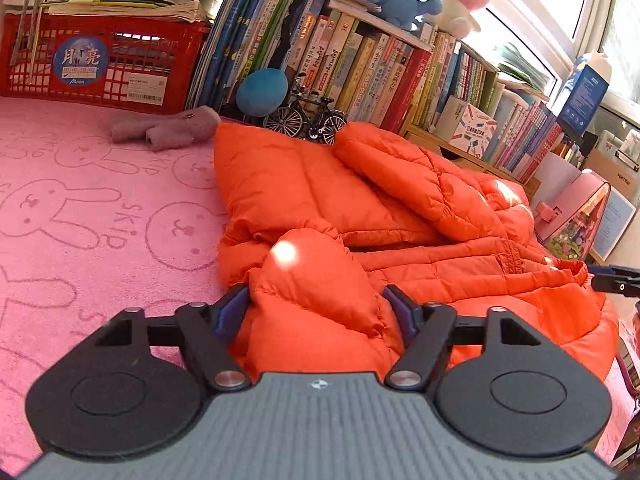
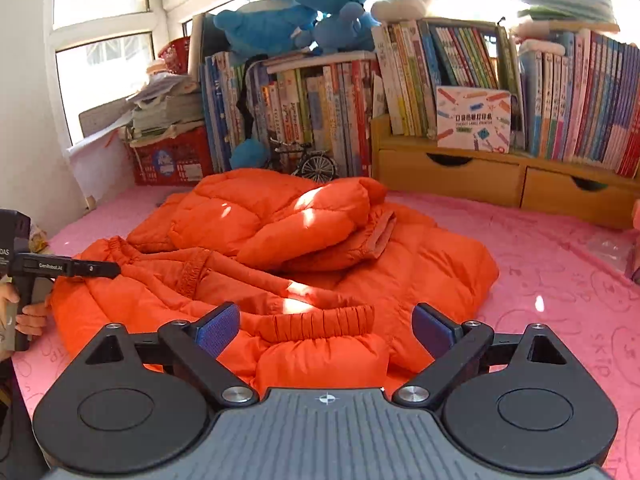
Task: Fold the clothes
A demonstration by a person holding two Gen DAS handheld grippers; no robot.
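Orange jacket (image 2: 280, 240) on pink cloth (image 1: 100, 220), one gripper at each near corner.

We hold the left gripper (image 1: 316, 304) with its fingers (image 1: 236, 304) pressing both sides of a puffed fold of the jacket, which fills the gap between them. We hold the right gripper (image 2: 326, 326) with its fingers (image 2: 218, 328) spread wide; the elastic hem (image 2: 320, 320) lies between them and touches neither pad. Beyond both sets of fingertips the rest of the jacket lies bunched, one sleeve (image 2: 340, 240) folded across the top. Past it stand books (image 2: 460, 80).
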